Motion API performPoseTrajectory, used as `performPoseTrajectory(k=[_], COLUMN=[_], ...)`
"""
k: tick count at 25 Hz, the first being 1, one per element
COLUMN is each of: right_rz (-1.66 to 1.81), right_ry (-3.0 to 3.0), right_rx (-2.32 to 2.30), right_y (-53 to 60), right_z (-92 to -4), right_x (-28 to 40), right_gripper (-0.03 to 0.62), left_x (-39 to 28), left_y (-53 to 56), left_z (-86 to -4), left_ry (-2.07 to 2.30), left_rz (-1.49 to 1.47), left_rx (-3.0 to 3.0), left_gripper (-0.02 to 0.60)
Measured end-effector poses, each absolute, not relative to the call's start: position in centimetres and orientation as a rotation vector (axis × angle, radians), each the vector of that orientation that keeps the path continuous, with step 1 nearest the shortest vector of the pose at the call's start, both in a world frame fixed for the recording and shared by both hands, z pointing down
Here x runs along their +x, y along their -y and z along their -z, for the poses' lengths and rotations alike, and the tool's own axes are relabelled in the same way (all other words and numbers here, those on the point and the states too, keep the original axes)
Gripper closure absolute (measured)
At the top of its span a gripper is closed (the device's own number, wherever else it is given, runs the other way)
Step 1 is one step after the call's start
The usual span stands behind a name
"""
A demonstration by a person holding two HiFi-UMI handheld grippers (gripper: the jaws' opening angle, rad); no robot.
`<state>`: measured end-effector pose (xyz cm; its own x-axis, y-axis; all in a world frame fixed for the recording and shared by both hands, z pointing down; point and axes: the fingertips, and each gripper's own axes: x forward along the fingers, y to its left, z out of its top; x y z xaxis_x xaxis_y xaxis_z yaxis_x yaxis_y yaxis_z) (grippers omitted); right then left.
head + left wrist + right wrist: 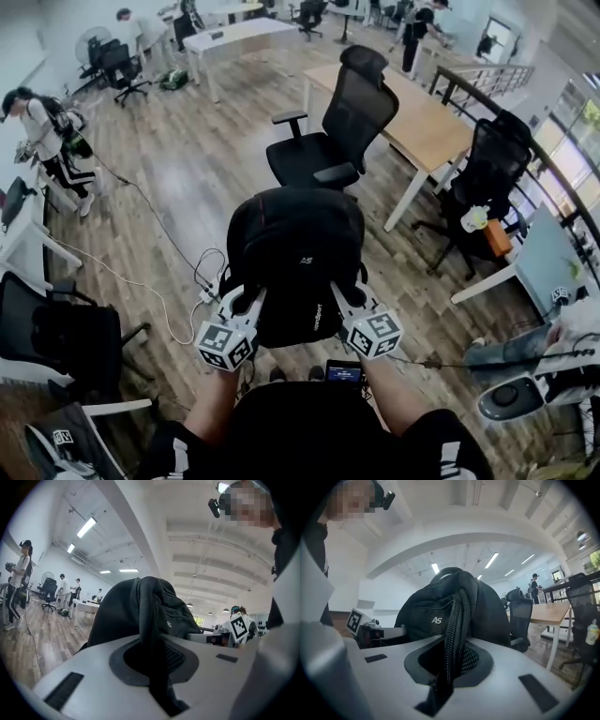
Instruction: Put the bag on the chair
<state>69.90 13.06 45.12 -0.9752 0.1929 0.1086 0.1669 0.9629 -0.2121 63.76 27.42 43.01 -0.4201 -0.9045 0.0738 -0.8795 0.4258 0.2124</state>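
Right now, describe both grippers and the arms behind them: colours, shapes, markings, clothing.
Left gripper and right gripper match: white moulded bodies, each carrying a cube of black-and-white square markers. Up close, the jaws are pale grey plates with a dark rounded recess and black slots. The person wears black short sleeves with white marks.
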Motion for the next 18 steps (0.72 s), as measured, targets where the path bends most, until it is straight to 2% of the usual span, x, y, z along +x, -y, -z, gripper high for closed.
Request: performPoseTrajectory(k=[18], right_rz=[-0.403], right_ry=[2.942], right_rx=[-0.551], right_y=[-17.6], right_z=[-43.8], right_x=[69.9], right_gripper=[0.559], left_x=[66.3], left_y=[-33.1], left_z=[-41.5], left_ry=[2.593], left_rz=[0.235], left_rx=[1.413], left_gripper=[0.548])
